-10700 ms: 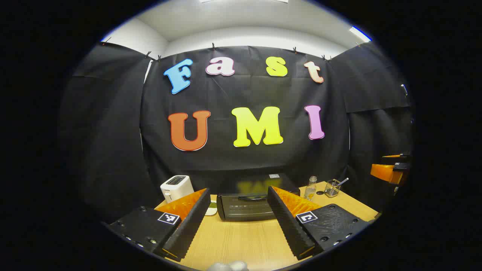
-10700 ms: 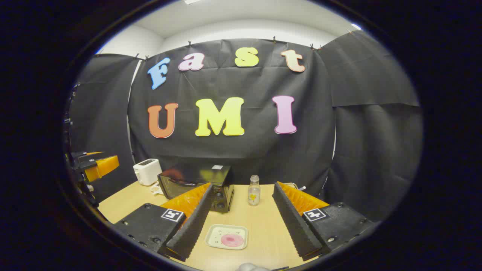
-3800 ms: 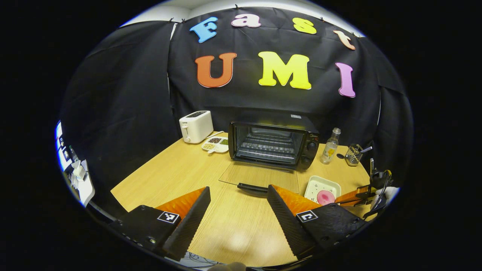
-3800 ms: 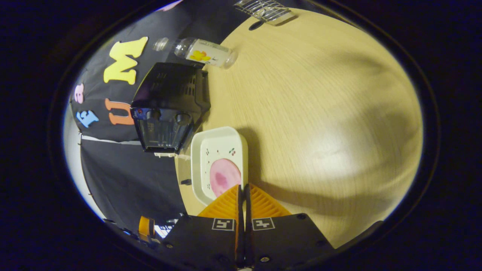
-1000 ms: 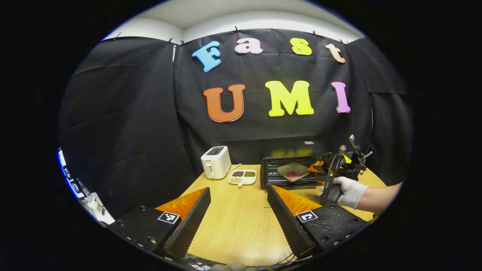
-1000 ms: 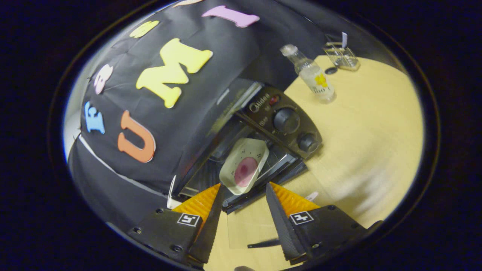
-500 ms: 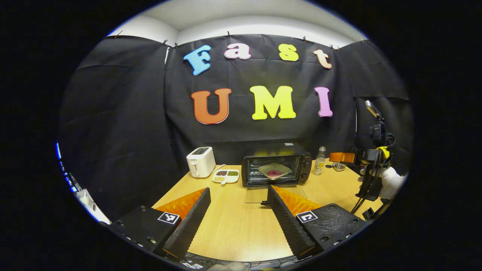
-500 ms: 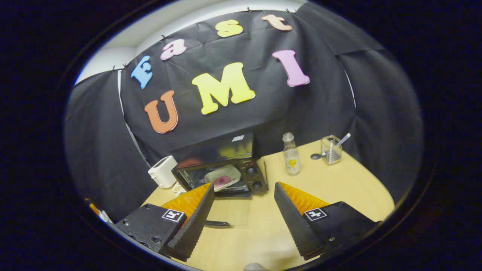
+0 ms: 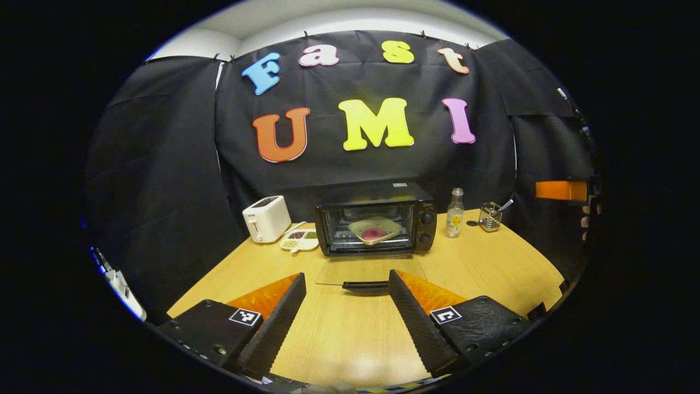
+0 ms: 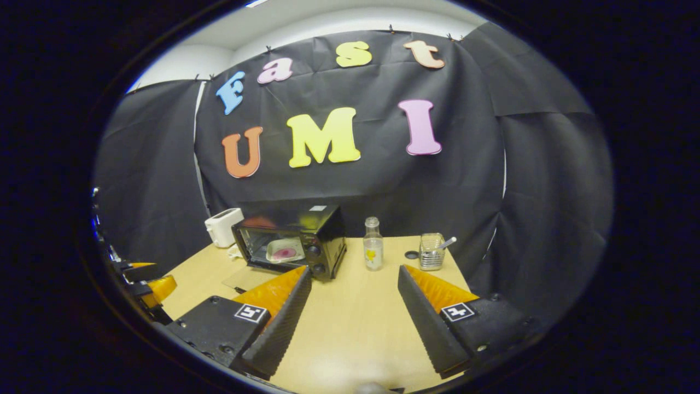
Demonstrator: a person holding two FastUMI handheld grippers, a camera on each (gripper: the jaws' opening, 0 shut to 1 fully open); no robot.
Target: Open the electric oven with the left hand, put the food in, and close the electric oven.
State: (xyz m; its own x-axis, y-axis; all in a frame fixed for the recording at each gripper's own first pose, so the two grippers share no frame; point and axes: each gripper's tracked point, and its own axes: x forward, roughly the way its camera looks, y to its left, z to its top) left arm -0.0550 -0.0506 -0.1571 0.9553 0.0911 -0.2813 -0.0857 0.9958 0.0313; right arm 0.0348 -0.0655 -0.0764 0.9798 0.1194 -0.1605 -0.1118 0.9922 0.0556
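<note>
Your right gripper (image 10: pixel 350 306) has pulled back from the oven (image 9: pixel 376 226) and hangs spread and empty. The plate (image 9: pixel 375 230) of food now sits inside on the rack. Your left gripper (image 9: pixel 344 309), spread, faces the lowered door (image 9: pixel 366 269); hook its handle (image 9: pixel 365 285) squarely and lift it smoothly shut.

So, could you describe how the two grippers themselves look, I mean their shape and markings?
Both look alike. The left gripper has two long wedge-shaped fingers with ribbed inner faces, each on a flat black block that carries a small square black-and-white marker and a few screws. The right gripper is built the same way, with its own square markers. No cables or sleeves can be made out.
</note>
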